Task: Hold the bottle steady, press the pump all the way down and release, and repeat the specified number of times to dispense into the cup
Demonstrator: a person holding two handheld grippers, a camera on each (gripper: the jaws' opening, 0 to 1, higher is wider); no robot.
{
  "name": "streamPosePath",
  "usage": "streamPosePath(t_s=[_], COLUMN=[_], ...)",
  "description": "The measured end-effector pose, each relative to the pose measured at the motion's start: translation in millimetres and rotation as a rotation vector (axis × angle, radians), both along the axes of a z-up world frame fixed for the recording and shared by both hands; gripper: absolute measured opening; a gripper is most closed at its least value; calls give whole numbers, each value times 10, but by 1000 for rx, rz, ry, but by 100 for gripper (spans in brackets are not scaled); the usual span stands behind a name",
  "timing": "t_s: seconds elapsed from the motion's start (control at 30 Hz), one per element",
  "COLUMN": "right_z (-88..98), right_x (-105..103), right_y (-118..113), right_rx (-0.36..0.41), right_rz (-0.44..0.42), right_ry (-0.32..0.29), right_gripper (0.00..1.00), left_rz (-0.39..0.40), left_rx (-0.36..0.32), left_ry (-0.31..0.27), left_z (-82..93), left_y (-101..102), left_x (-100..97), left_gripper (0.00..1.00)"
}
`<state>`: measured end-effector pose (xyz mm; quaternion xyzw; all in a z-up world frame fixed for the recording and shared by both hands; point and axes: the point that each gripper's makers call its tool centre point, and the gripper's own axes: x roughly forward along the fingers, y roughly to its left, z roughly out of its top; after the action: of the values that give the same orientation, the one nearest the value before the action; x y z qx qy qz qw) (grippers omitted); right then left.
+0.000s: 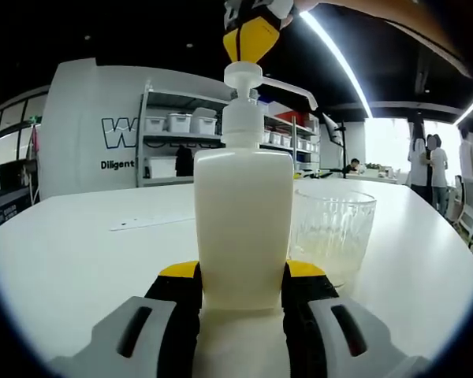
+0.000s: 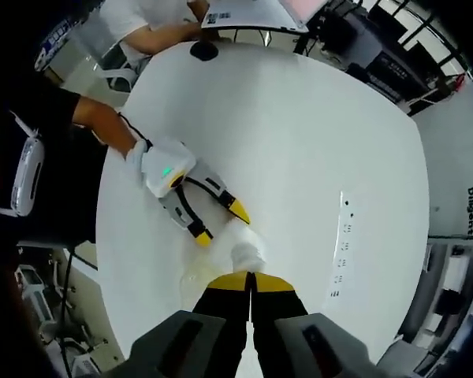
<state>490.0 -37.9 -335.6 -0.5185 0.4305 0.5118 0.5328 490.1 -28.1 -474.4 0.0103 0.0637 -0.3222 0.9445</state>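
A cream pump bottle [image 1: 243, 213] stands upright on the white table [image 1: 71, 260]. My left gripper [image 1: 243, 287] is shut on the bottle's lower body, a yellow-tipped jaw on each side. A clear glass cup [image 1: 333, 235] stands just right of the bottle, under the spout [image 1: 288, 88]. The right gripper's yellow tip [image 1: 252, 38] sits right on top of the pump head [image 1: 243, 75]. From above, my right gripper [image 2: 251, 282] is shut with nothing between its jaws, directly over the pump head [image 2: 248, 253]. The left gripper [image 2: 219, 222], held by a gloved hand [image 2: 165, 167], grips the bottle from the side.
A white power strip [image 2: 343, 244] lies on the table beyond the bottle. A small black object [image 2: 203, 51] sits near the far edge. Shelves with white bins [image 1: 181, 126] line the back wall. People stand at the right [image 1: 426, 169]. A seated person [image 2: 39, 157] is beside the table.
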Motion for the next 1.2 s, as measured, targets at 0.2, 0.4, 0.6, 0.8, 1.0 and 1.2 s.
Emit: streamPosePath(t_s=[0.2, 0.4, 0.6, 0.8, 1.0, 1.2], right_z=[-1, -5, -10, -13, -20, -30], right_x=[-2, -18, -21, -5, 3, 0], right_y=[-10, -26, -102, -108, -97, -58], right_rx=[-18, -27, -55, -52, -47, -73], right_rz=[6, 16, 23, 26, 19, 26], right_ry=[5, 19, 27, 24, 23, 12], right_gripper=[0, 0, 0, 0, 0, 0], left_rz=[-10, -22, -30, -37, -50, -58], left_rx=[-2, -7, -12, -16, -22, -26], left_ry=[6, 14, 25, 34, 42, 50], left_z=[-4, -12, -24, -33, -41, -47], left_y=[-5, -11, -21, -30, -33, -7], left_x=[3, 10, 13, 10, 38, 102], left_gripper=[38, 38, 38, 38, 39, 39])
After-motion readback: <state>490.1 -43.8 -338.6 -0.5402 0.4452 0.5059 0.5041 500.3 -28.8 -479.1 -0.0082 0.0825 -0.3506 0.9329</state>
